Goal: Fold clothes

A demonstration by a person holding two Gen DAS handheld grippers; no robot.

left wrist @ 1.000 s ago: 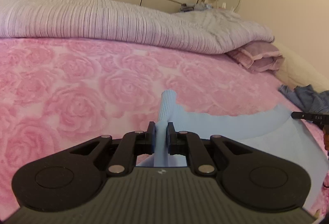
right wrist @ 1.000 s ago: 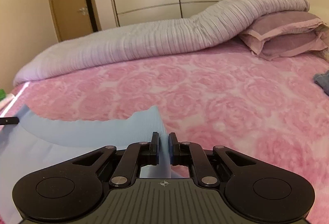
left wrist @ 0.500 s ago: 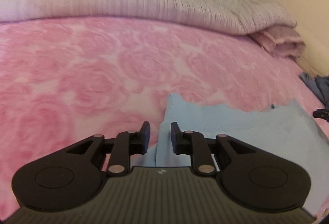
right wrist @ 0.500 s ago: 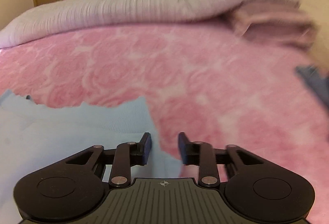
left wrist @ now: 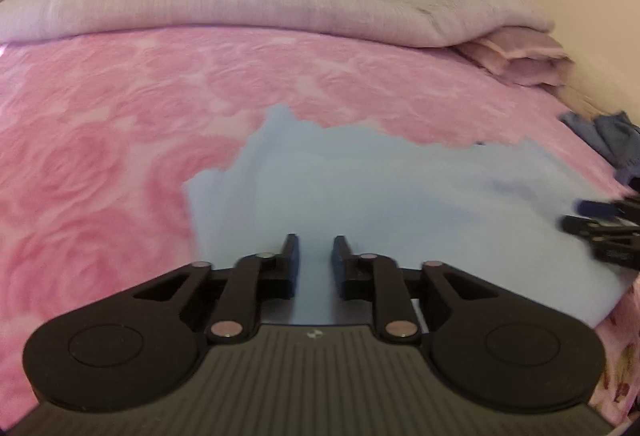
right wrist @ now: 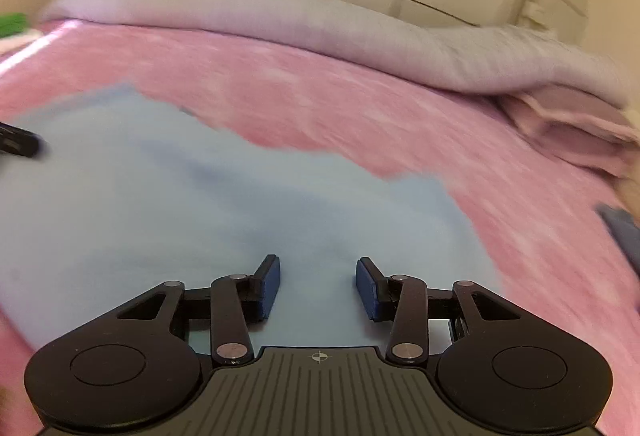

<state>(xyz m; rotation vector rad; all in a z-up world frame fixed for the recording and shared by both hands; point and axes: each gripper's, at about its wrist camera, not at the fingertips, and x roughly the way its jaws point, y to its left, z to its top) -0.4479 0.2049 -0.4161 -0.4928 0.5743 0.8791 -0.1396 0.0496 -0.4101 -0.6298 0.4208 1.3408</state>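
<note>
Two grippers are hovering over a light blue garment (left wrist: pixel 380 188), which is lying spread on the near part of the pink rose bedspread (left wrist: pixel 120 116), well short of the grey quilt (left wrist: pixel 240 4) bunched along the bedspread's far edge. The left gripper (left wrist: pixel 316 256) is showing a clear gap between its pads and is pinching nothing. The right gripper (right wrist: pixel 318 284) is opening wider, its pads bare, with the cloth only lying below them.

Judging from this, a fold is being laid down and let go. To do it well, both hands should be lifting straight off the bedspread with jaws clear, so no pad is dragging the fresh layer askew. The ragged far hem is looking uneven, so smoothing it toward the bedspread's far side before the next fold would probably help. The next grasp is likely wanting the corners.

A second earlier, each gripper was clamping a raised edge of the garment, holding it off the bedspread. Now both are letting go, and the cloth is lying flat and reaching farther across the bedspread.
</note>
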